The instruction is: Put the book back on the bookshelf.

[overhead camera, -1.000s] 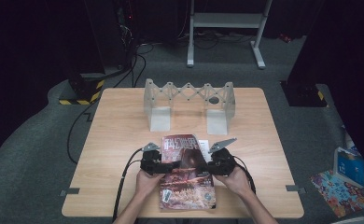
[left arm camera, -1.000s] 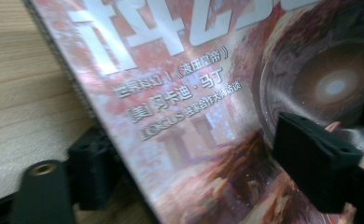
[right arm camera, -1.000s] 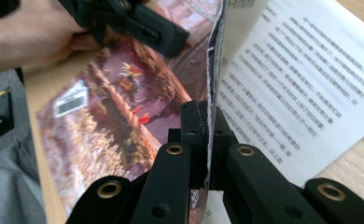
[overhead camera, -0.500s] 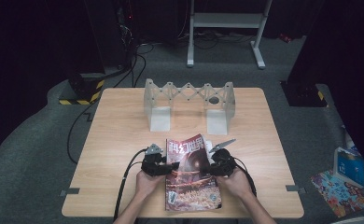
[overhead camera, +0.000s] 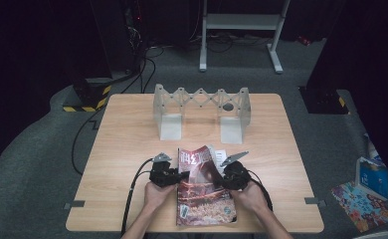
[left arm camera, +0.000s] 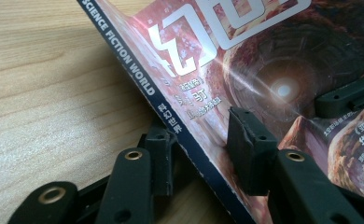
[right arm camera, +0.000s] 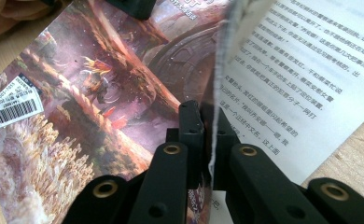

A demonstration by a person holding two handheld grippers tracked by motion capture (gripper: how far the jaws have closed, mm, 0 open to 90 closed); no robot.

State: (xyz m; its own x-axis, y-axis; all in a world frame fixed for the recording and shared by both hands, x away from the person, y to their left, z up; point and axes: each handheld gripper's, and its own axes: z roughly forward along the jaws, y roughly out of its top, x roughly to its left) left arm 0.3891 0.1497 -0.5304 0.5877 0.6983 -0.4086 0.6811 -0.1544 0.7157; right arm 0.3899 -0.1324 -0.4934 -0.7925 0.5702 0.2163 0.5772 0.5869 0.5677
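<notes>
A science-fiction magazine (overhead camera: 202, 194) with a reddish cover lies near the front edge of the wooden table (overhead camera: 132, 139). My left gripper (overhead camera: 182, 175) is at its left side. In the left gripper view the jaws (left arm camera: 201, 126) have just been closing and straddle the dark blue spine of the magazine (left arm camera: 264, 70), with a gap still showing. My right gripper (overhead camera: 217, 175) is shut on the raised edge of the cover and some pages. In the right gripper view the white page edges sit pinched between its pads (right arm camera: 207, 112), with printed text to the right.
A white accordion-style rack (overhead camera: 202, 107) stands across the back of the table. Black cables (overhead camera: 132, 184) trail off the front left. On the floor at the right lie a blue box (overhead camera: 373, 177) and a colourful booklet (overhead camera: 363, 206).
The cover's right edge has been lifted and the top of the magazine has swung toward the right. The left jaws have closed in around the spine.
</notes>
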